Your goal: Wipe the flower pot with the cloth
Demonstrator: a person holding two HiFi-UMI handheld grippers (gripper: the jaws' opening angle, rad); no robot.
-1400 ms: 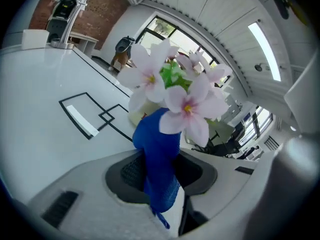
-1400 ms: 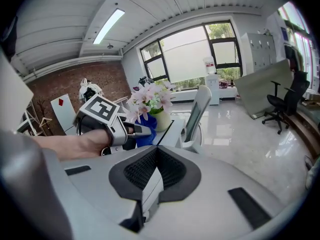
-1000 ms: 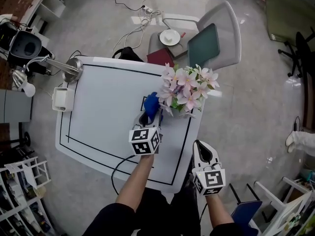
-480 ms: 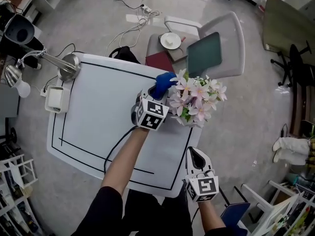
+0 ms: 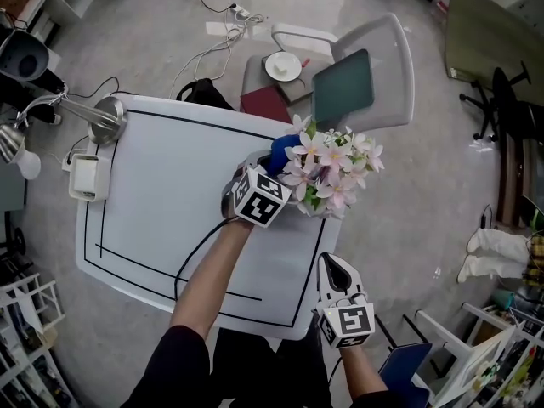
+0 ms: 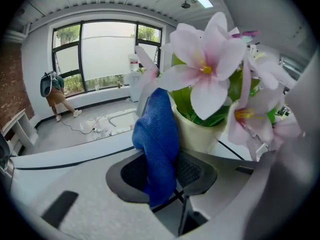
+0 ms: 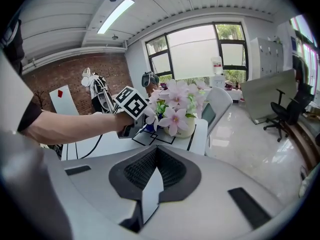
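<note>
Just off the near edge of the counter [image 5: 161,194], my right gripper [image 5: 337,267] has its fingers closed on nothing. Farther out, my left gripper [image 6: 165,176] has its fingers clamped on the blue cloth [image 6: 157,134], which is up against the cream flower pot [image 6: 200,134] by the counter's far right edge.

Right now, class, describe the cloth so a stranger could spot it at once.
Find the white table with the black border line, then the pot of pink flowers near its far right corner. The cloth is clamped in the left gripper beside that pot, the only blue thing on the table.
</note>
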